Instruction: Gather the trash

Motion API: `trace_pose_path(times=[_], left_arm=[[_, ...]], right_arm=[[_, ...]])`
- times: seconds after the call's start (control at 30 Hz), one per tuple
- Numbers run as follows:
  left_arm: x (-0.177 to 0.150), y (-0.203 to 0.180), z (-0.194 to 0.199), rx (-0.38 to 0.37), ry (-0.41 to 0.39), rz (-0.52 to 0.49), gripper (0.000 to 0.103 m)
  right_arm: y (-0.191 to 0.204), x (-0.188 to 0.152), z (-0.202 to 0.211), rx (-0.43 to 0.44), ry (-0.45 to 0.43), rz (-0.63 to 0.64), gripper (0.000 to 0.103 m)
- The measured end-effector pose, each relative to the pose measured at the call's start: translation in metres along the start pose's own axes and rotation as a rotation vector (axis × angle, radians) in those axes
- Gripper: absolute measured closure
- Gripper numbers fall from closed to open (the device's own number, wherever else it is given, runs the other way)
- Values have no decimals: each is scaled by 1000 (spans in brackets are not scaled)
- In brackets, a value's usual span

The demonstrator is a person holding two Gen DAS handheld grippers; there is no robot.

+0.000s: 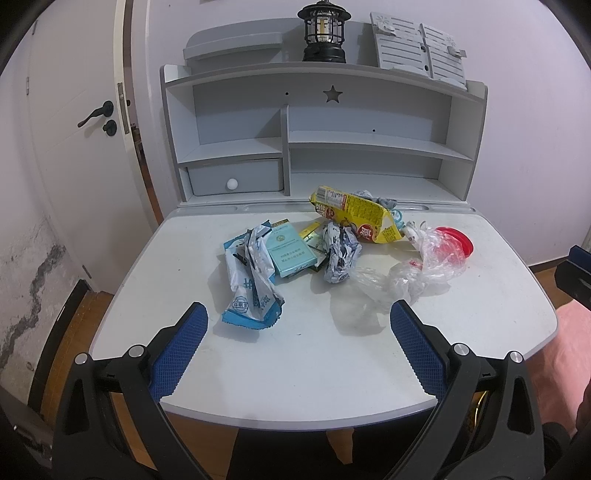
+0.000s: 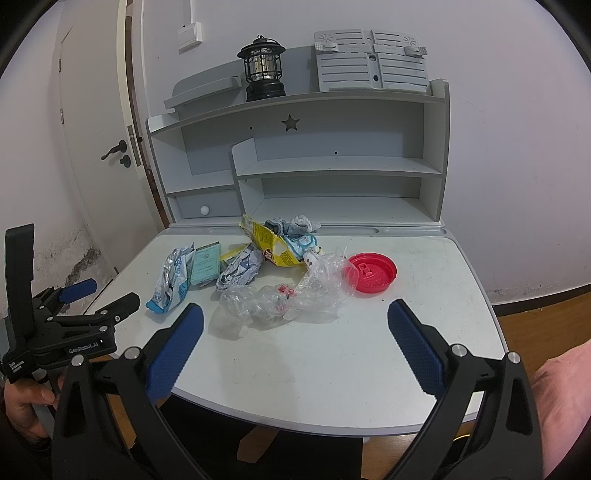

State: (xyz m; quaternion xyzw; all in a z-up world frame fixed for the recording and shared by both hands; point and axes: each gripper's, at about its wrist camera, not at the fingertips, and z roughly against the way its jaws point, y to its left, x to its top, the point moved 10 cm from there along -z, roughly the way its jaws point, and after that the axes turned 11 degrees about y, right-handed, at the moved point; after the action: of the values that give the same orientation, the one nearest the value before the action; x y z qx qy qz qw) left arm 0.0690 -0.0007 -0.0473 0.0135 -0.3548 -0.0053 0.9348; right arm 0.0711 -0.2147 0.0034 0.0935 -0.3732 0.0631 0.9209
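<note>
Trash lies across the middle of a white desk (image 1: 295, 362): a blue-white wrapper (image 1: 251, 280), a teal box (image 1: 291, 251), a crumpled foil wrapper (image 1: 340, 254), a yellow snack bag (image 1: 358, 214), clear plastic film (image 1: 410, 277) and a red lid (image 1: 456, 242). My left gripper (image 1: 299, 321) is open and empty, just short of the blue-white wrapper. From the right wrist I see the same pile: wrapper (image 2: 171, 280), plastic film (image 2: 280, 295), red lid (image 2: 371, 273). My right gripper (image 2: 295, 321) is open and empty over the desk's front, near the film. The left gripper (image 2: 99, 295) shows at the left.
A grey shelf unit (image 1: 321, 122) with a small drawer (image 1: 236, 181) stands at the desk's back; a black lantern (image 1: 324, 33) and grey racks sit on top. A white door (image 1: 74, 147) is at left. Wooden floor lies beyond the desk's edges. A hand (image 2: 26, 406) holds the left tool.
</note>
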Motion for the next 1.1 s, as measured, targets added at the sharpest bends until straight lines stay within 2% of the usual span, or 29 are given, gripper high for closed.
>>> trace_pose_path(times=[0.3,0.4,0.63,0.83,0.9,0.93,0.97,1.0,1.07,1.1], left_arm=[[1,16,-8,2,16,13,7],[2,28,-21,-41,63,24,7],[19,50,-83,-61,170,68,7],[30,56,-145,-22,260,61,8],[29,58,-157,-22,281,60,29],[27,59,-162,-27,300,56,53],[26,59,-164,-37,301,57,68],[27,61,-163,-43,293,61,76],[30,64,-154,-47,269,62,83],[32,66,-148,-41,251,63,84]], right_arm=[[-4,1,-2,-7,3,-4,7],[-7,0,-4,-12,10,-6,7],[-18,-6,-27,-16,65,-23,7],[-29,-16,-58,11,137,-69,7],[-30,-17,-74,55,177,-104,7],[-29,-17,-82,80,197,-121,7],[-27,-16,-92,119,219,-143,7],[-24,-15,-101,153,241,-160,7],[-17,-12,-122,204,285,-188,7],[-14,-10,-133,219,308,-201,7]])
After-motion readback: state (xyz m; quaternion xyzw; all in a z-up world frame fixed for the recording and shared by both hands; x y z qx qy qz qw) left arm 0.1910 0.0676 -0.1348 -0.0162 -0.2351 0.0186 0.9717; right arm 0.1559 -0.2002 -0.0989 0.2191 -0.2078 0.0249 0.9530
